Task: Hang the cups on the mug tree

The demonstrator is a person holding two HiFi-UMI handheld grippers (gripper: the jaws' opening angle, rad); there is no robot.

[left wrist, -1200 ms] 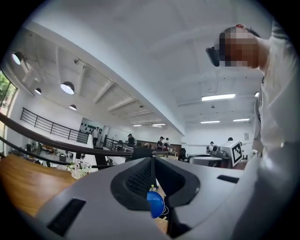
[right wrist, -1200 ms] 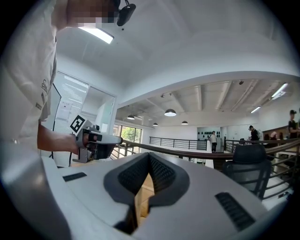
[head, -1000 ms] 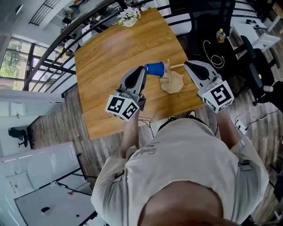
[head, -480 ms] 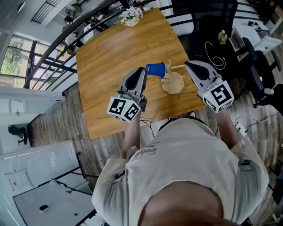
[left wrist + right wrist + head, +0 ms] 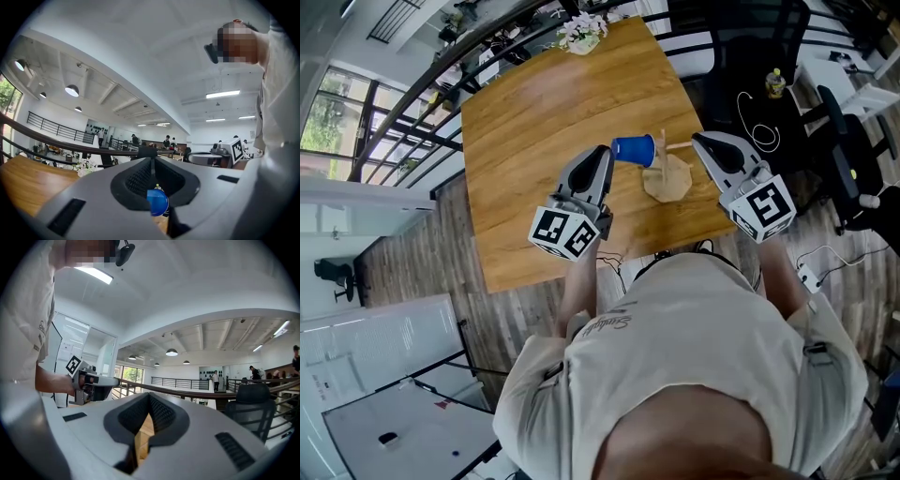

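2 grippers sit level over the table, and we start at the left one. We see the left gripper (image 5: 606, 150) with its jaws pressed fully together, pinching the edge of the blue cup (image 5: 633, 149). Its own view shows the cup as a round blue shape just below the point where the pads meet. From the head view, the cup lies on its side and sticks out from the jaw tips toward the mug tree (image 5: 666, 175). Its far end is just beside the tree's upright post, and it is not yet on a peg.

We see the right gripper (image 5: 697, 141) on the other side of the tree, with its jaws closed as well. In its own view the pads meet at the tips. Only 1 thin wedge stays open below them, with pale wood showing through it, and we can name nothing held there. Its tips are just beside the end of 1 peg that points their way. We cannot tell whether they touch it.

The mug tree is pale wood and stands on a flat base near the near right edge of the wooden table (image 5: 534, 112). A bunch of white flowers (image 5: 581, 33) sits at the table's far edge. Beyond the table on the right we see a black office chair (image 5: 750, 37) and a white cable (image 5: 752, 120) on the dark floor.
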